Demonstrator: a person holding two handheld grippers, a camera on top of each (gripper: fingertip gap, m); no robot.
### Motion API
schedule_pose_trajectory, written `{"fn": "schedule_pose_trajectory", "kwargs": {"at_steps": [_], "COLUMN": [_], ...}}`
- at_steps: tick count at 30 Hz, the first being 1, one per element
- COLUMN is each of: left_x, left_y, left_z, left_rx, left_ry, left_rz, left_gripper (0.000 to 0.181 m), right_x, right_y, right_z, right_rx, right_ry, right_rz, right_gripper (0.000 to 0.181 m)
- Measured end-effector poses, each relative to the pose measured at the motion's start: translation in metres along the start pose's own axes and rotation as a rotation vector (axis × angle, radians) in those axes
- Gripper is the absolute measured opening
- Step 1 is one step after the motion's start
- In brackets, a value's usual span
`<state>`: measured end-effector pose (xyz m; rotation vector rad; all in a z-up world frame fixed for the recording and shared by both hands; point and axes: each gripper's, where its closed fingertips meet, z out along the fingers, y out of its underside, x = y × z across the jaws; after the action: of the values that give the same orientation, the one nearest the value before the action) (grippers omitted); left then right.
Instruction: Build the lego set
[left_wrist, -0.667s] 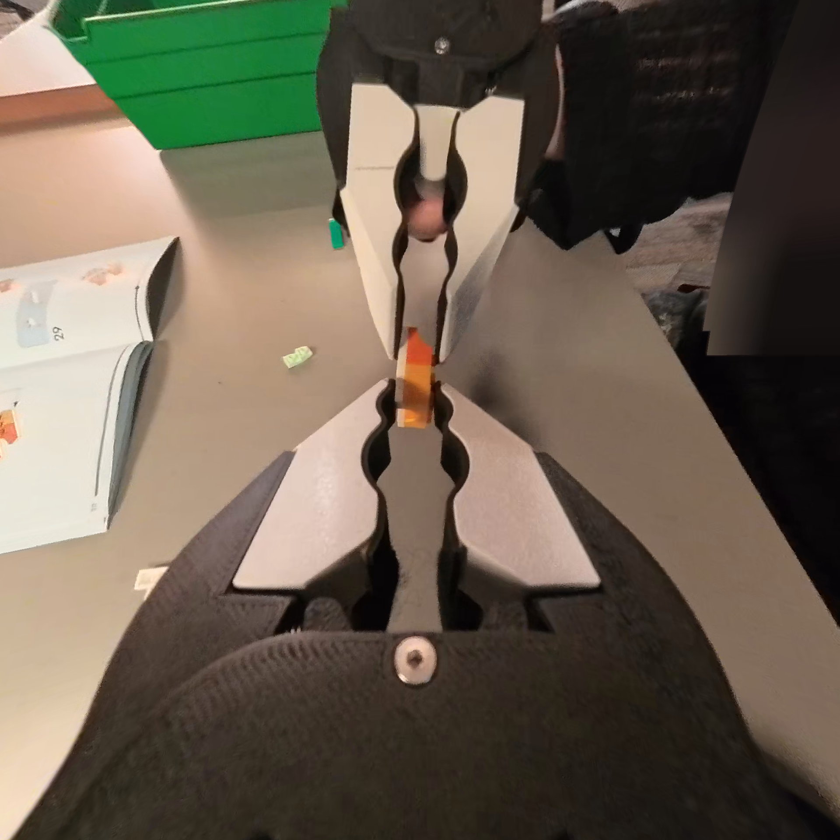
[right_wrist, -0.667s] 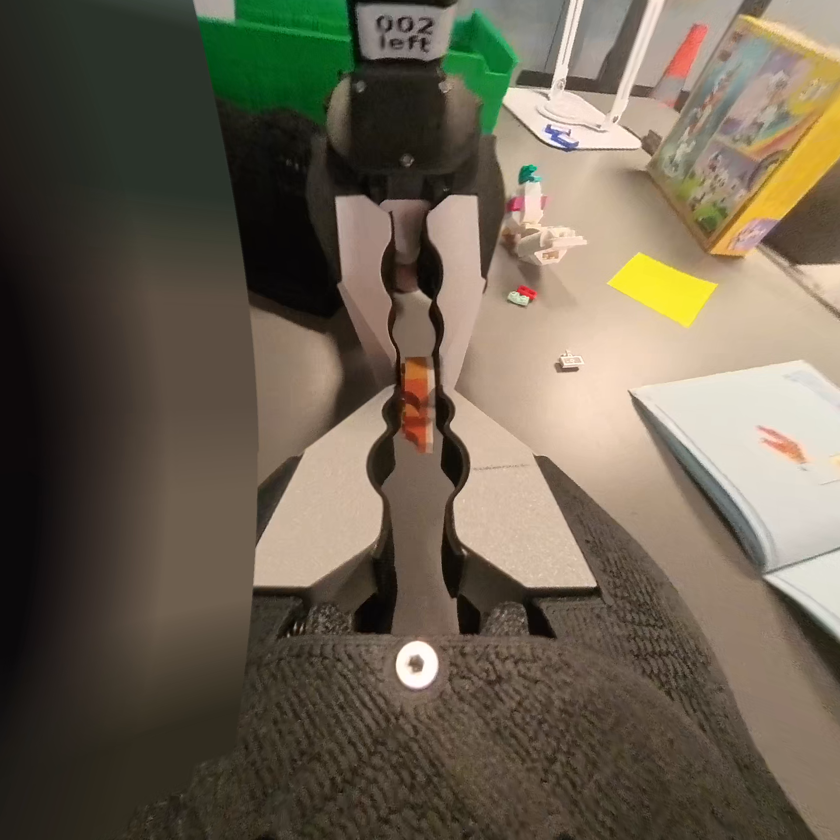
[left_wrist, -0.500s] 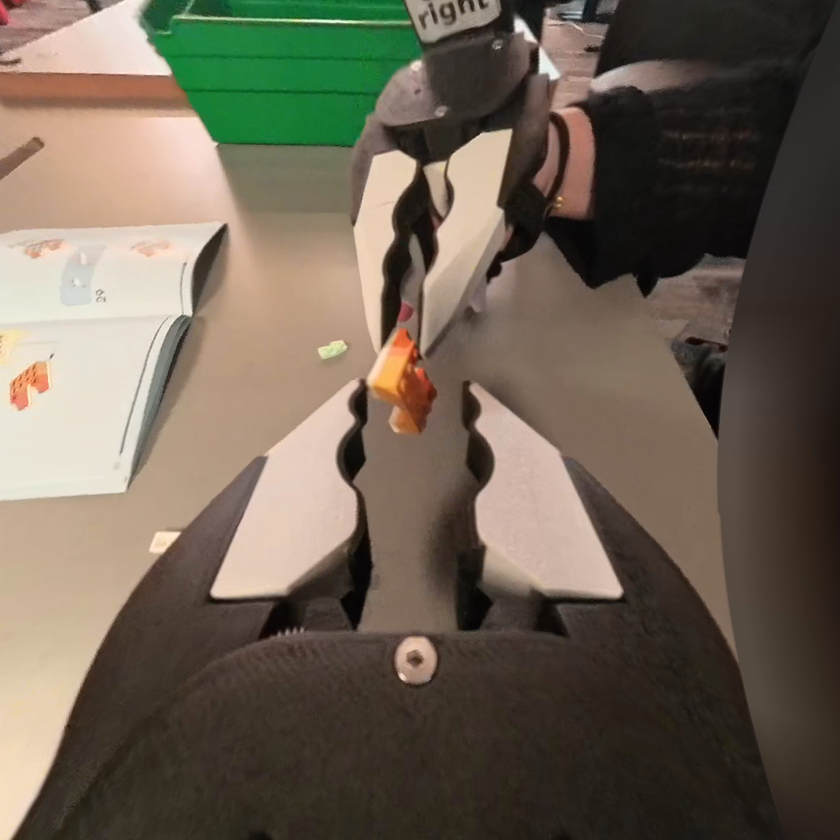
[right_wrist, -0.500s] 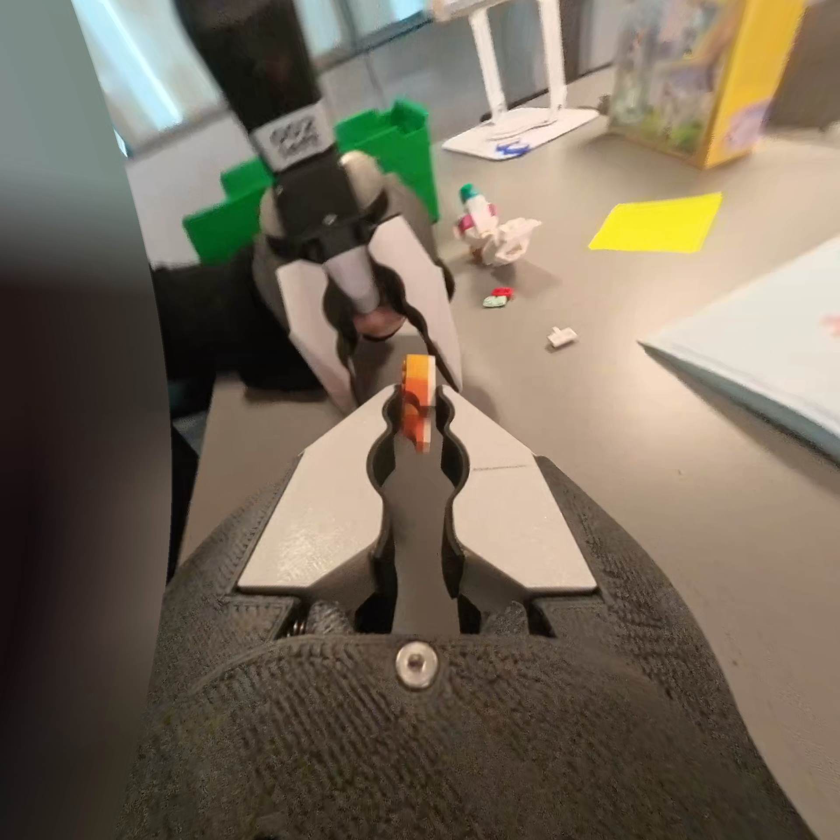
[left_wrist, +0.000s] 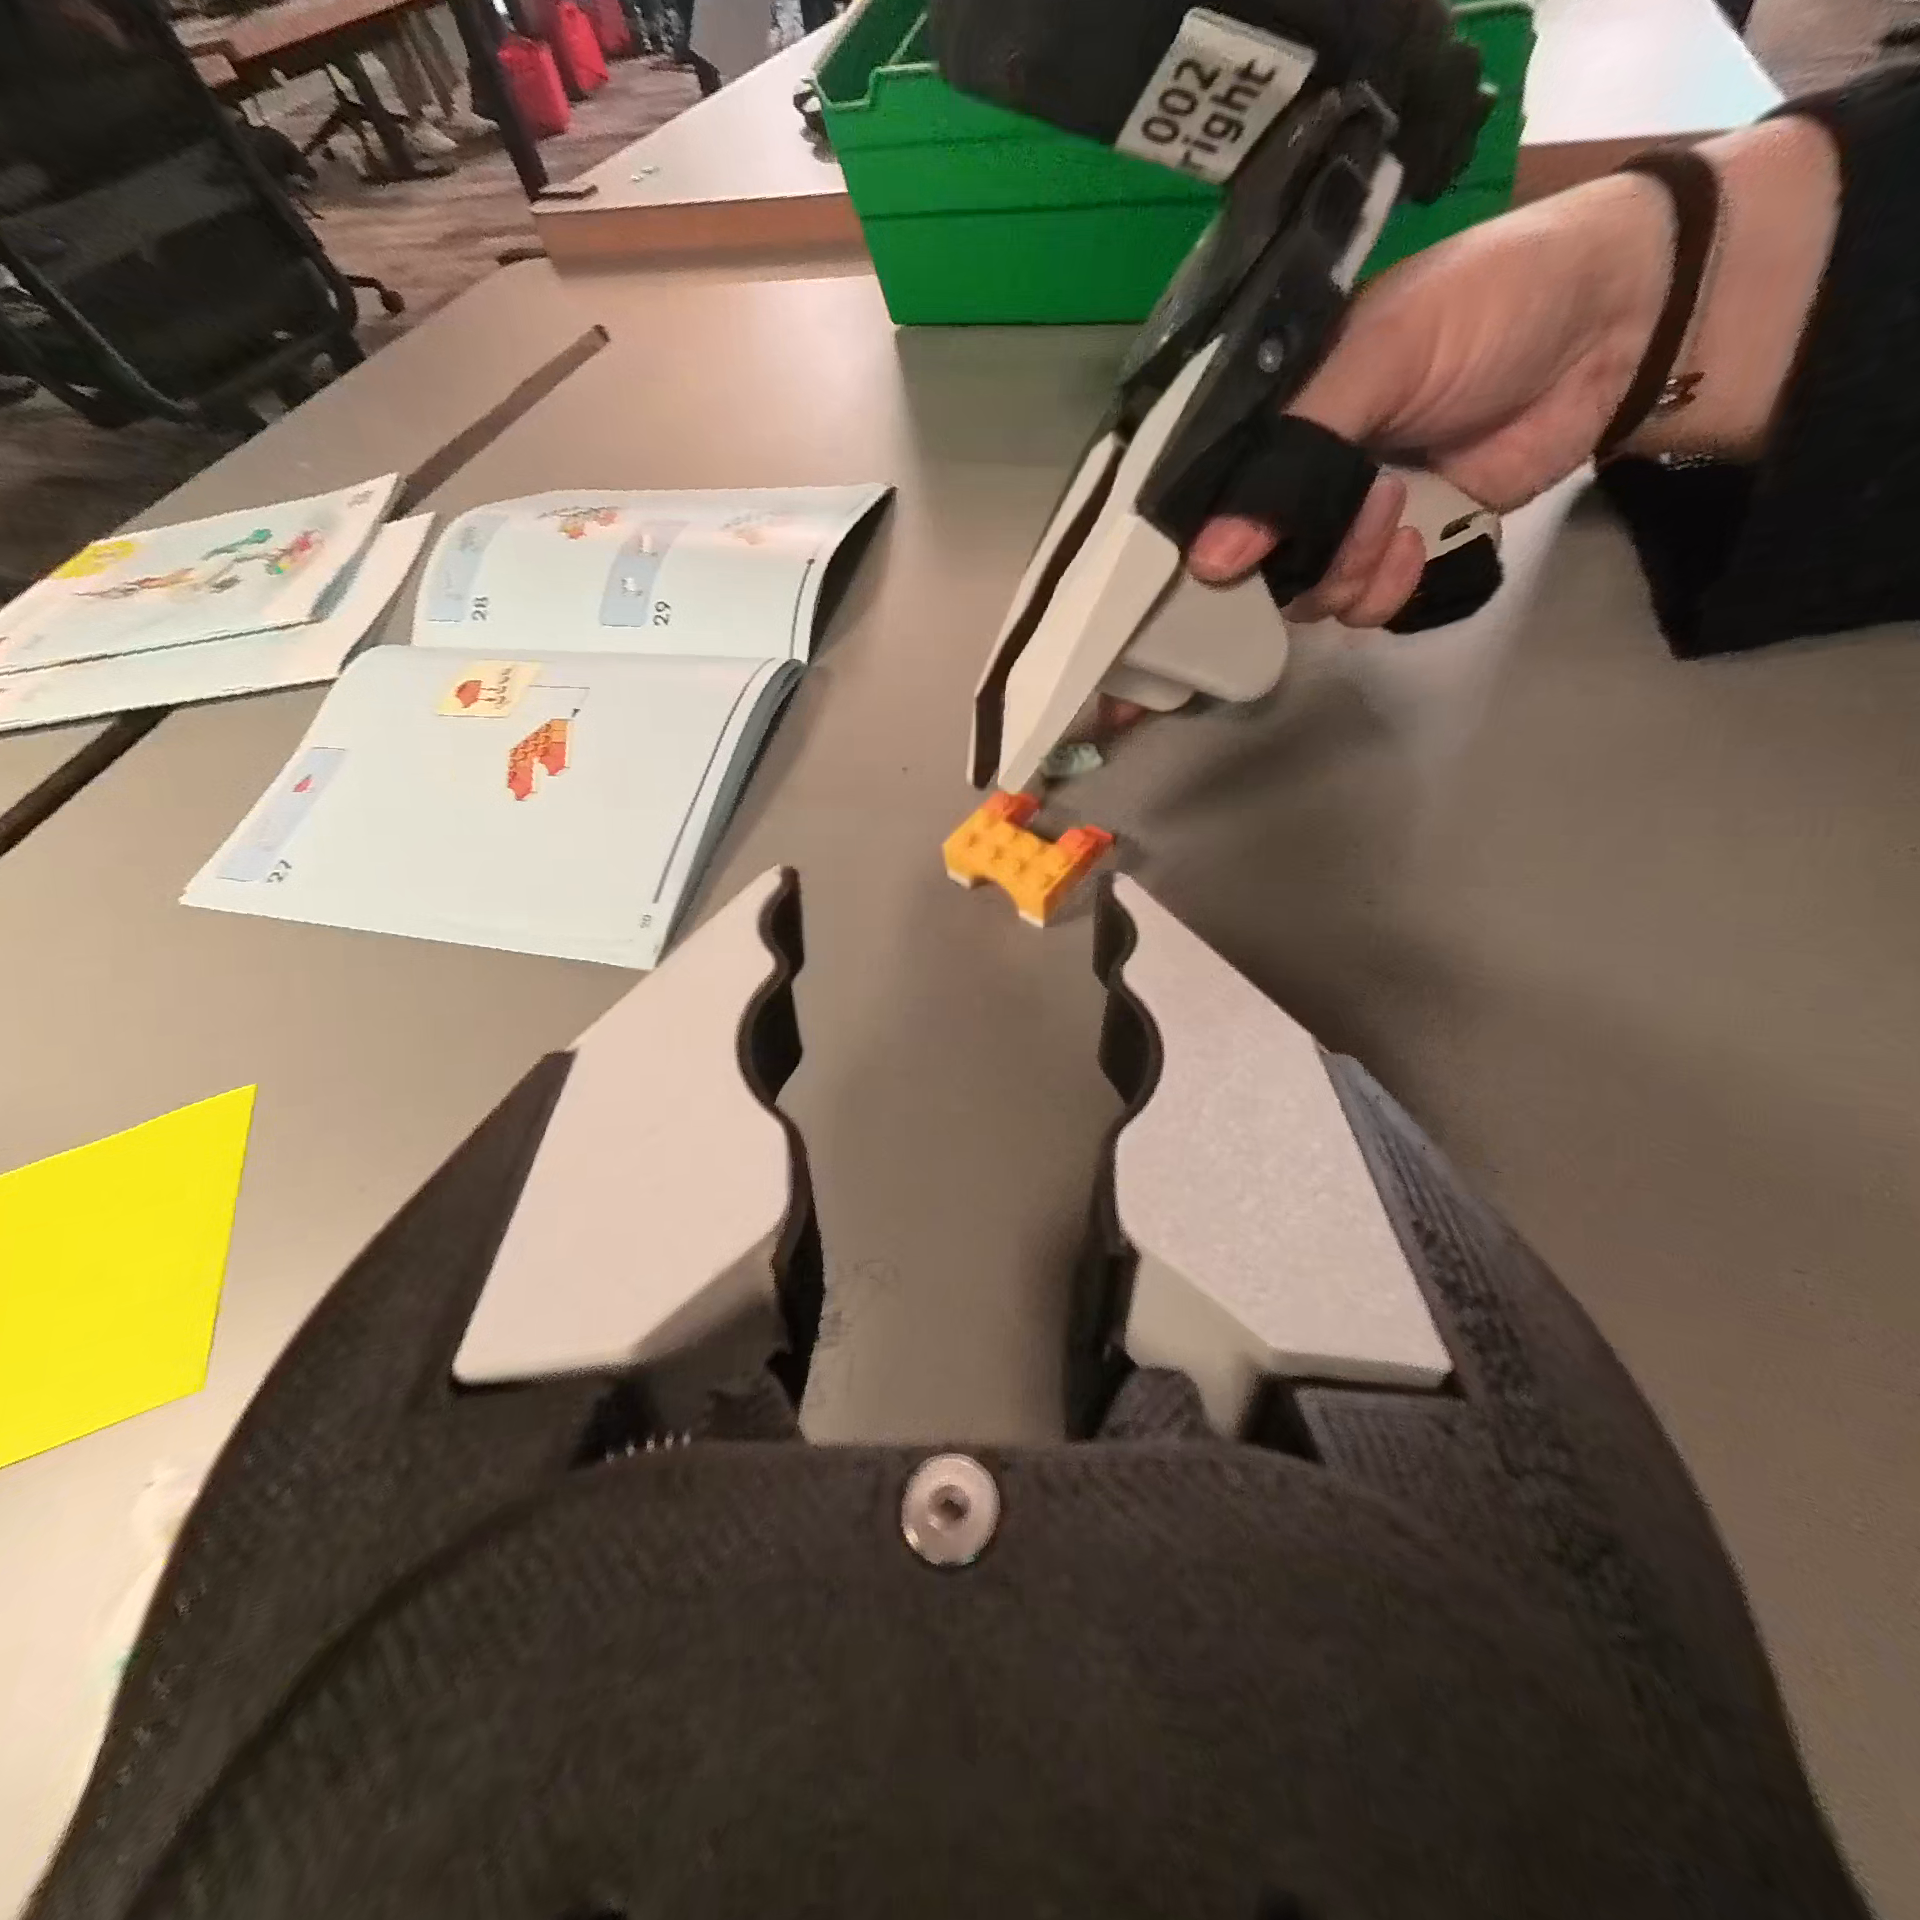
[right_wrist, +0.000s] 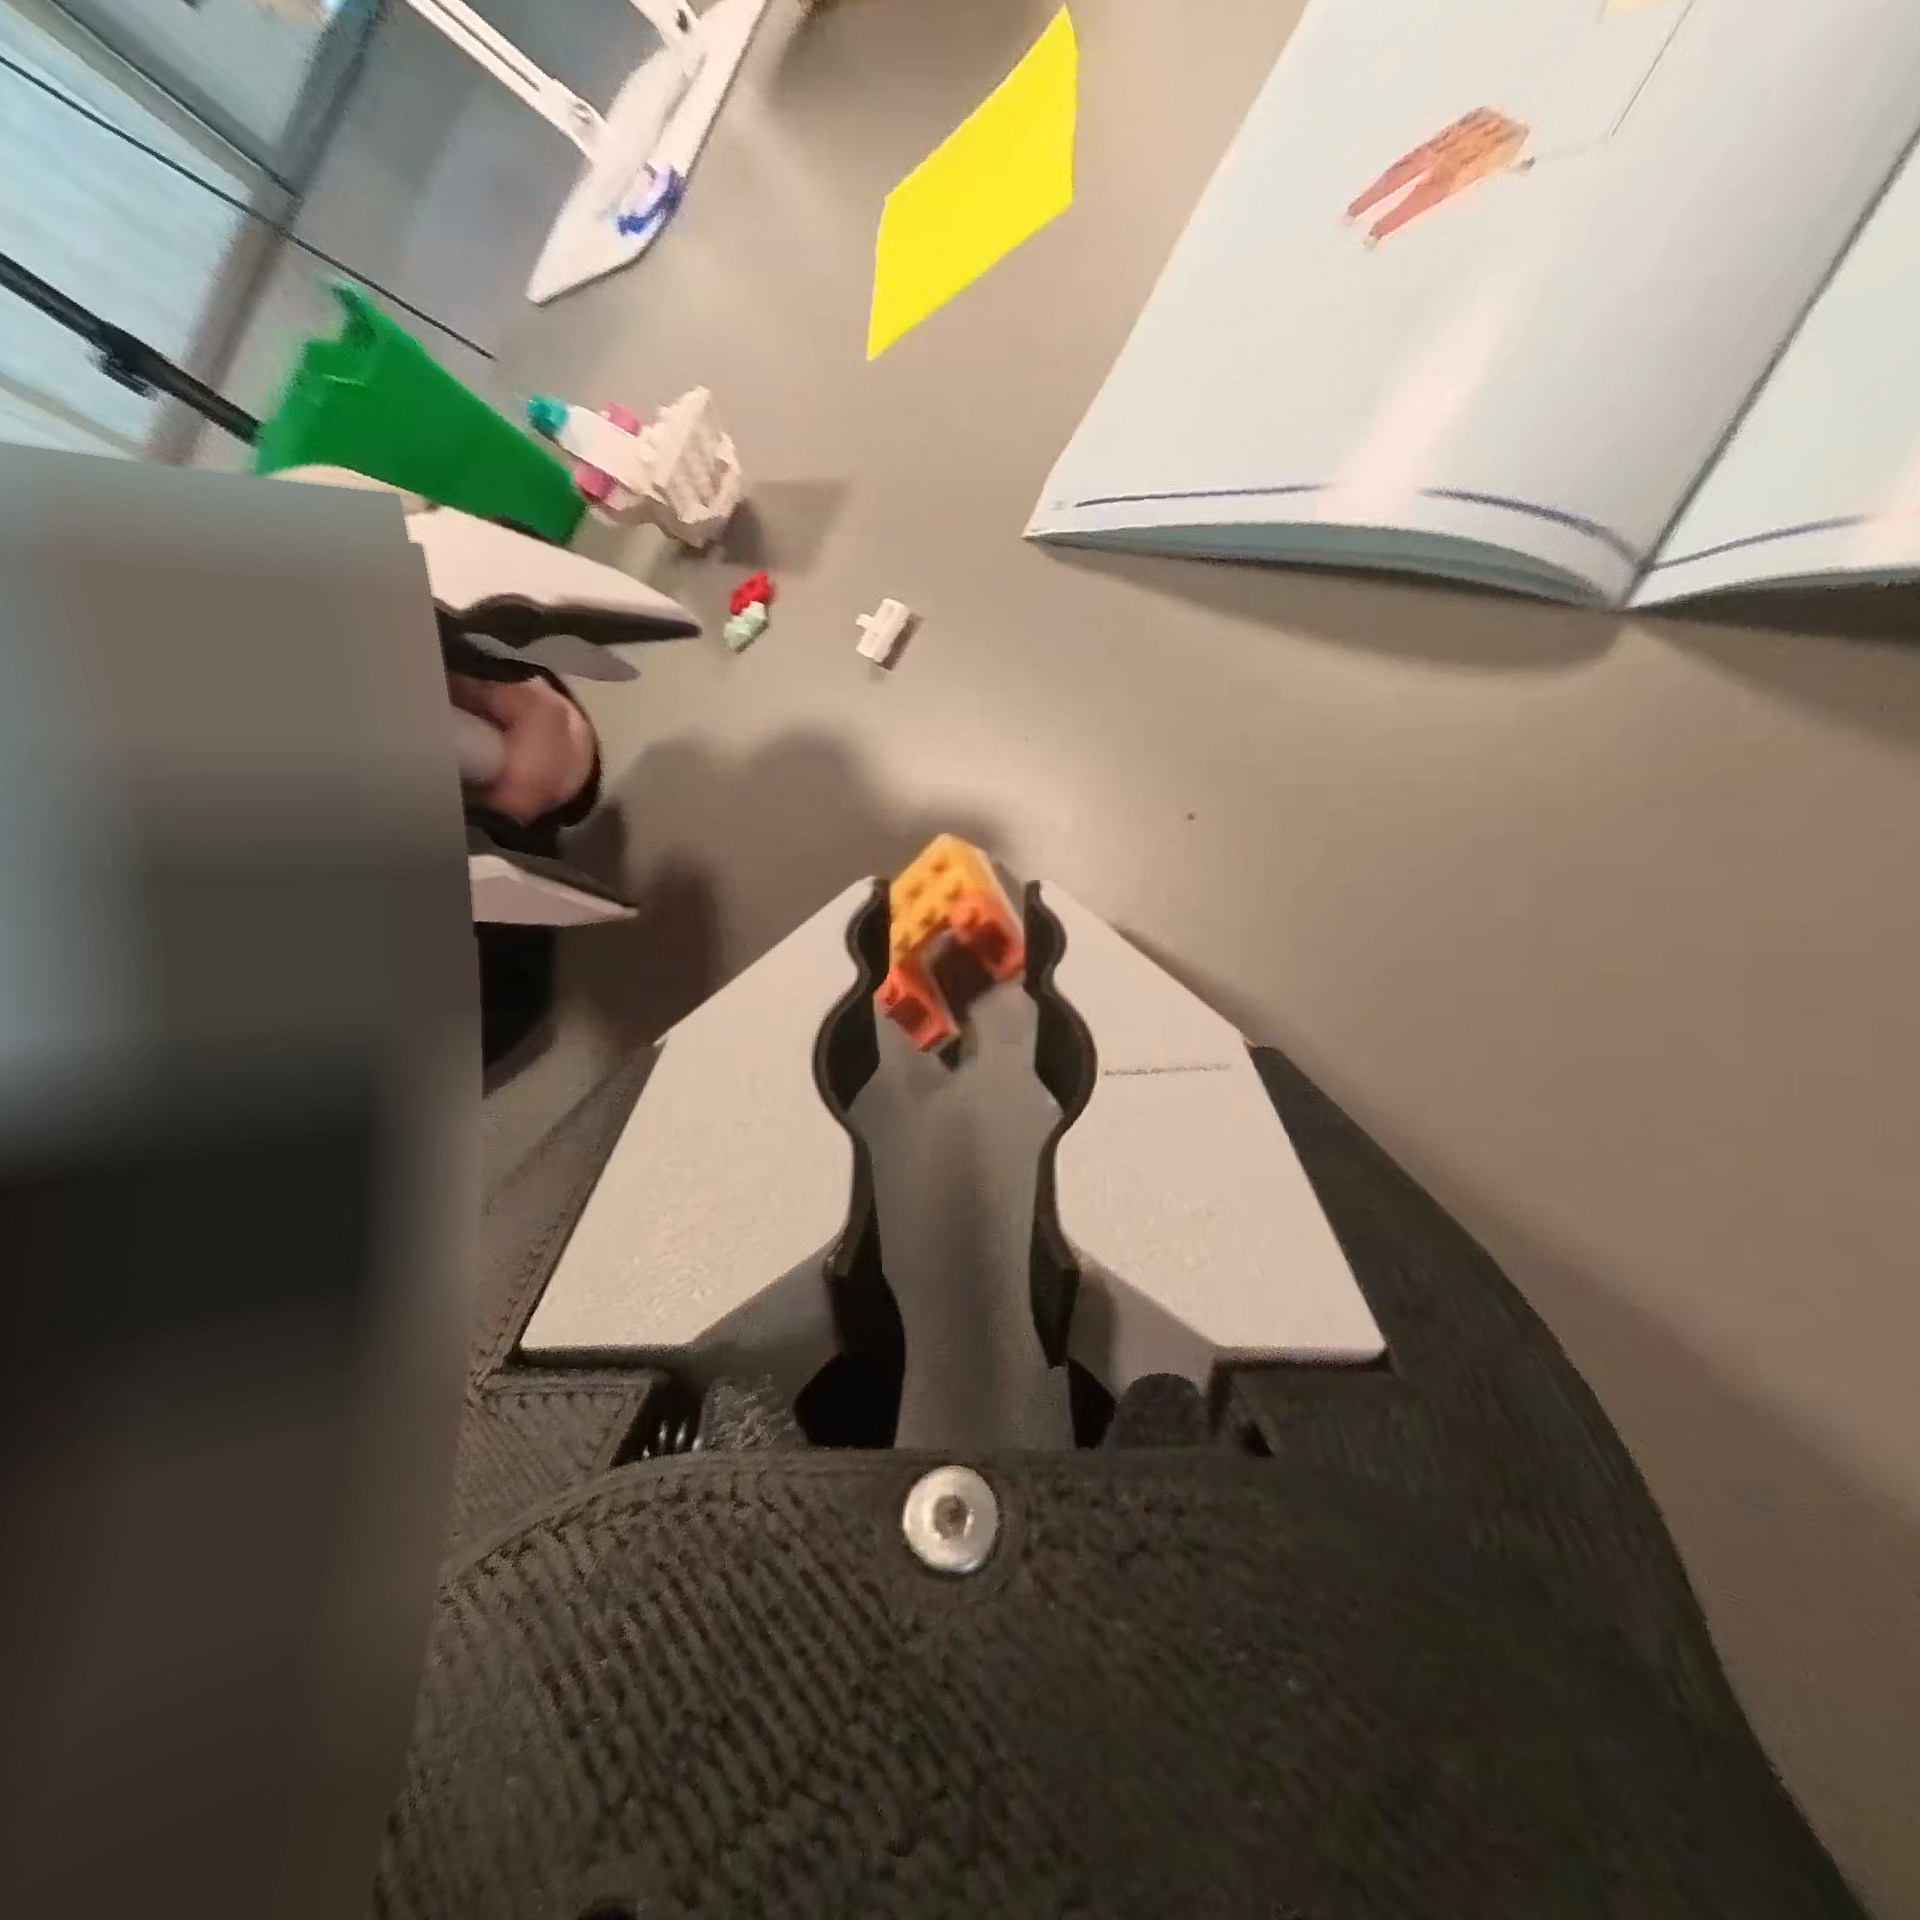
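Pinching one end of the orange and yellow brick piece (right_wrist: 940, 940), the right gripper (right_wrist: 951, 899) has its fingers (right_wrist: 1132, 1039) narrowed onto it, gap only as wide as the piece; seen from the left wrist view the same piece (left_wrist: 1023, 857) sits low at the table (left_wrist: 1455, 935), touching or just above it, cannot tell which; the right gripper (left_wrist: 997, 774) tilts down onto its far end.

Left gripper (left_wrist: 945, 904) holds nothing; fingers (left_wrist: 665, 1132) spread wide, the piece just ahead of the right-hand tip and outside the gap.

Progress, as a judgement: a small sub-assembly of a few bricks is joined; it looks like the orange drawing on the open instruction booklet (left_wrist: 499, 779), so this step seems near done; a white and pink partial model (right_wrist: 675, 468) stands farther off by the green bin (right_wrist: 416, 436), apart from the piece, so joining likely remains.

Loose bits lie unused: a red and pale green pair (right_wrist: 750, 613), a small white part (right_wrist: 883, 629); a yellow paper (right_wrist: 977, 187) lies beyond; much of the set appears unbuilt.
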<state>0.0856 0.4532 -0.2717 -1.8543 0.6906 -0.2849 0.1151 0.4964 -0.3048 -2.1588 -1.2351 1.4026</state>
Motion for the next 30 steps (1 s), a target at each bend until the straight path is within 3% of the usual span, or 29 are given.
{"fn": "schedule_pose_trajectory", "kwargs": {"at_steps": [1,6,11,13,14,17,22,30], "left_x": [-0.002,-0.014,-0.027,-0.021,-0.009,0.020,0.015,0.000], "left_y": [0.000,-0.002,-0.010,-0.008,-0.005,-0.009,0.001,0.023], "left_z": [0.000,-0.002,-0.010,-0.008,-0.004,0.005,0.031,0.059], "left_rx": [0.006,0.032,0.098,0.091,0.061,-0.001,-0.134,-0.282], "left_ry": [-0.014,-0.117,-0.211,-0.164,-0.074,0.075,-0.104,-0.193], "left_rz": [0.001,0.038,0.043,0.012,-0.033,-0.161,-0.098,-0.195], "left_gripper": [0.055,0.055,0.055,0.054,0.057,0.076,0.084,0.091], "right_x": [0.002,0.004,0.037,0.041,0.045,0.057,0.066,0.082], "right_y": [-0.002,-0.029,-0.113,-0.130,-0.134,-0.135,-0.133,-0.138], "right_z": [-0.001,-0.020,-0.100,-0.126,-0.134,-0.144,-0.141,-0.130], "right_rx": [0.001,0.110,0.604,0.770,0.817,0.856,0.815,0.779], "right_ry": [0.034,0.159,0.641,0.767,0.821,0.958,0.999,0.922], "right_rz": [-0.031,-0.281,-0.714,-0.846,-0.888,-0.969,-1.106,-1.109], "right_gripper": [0.026,0.036,0.024,0.018,0.016,0.014,0.012,0.011]}}
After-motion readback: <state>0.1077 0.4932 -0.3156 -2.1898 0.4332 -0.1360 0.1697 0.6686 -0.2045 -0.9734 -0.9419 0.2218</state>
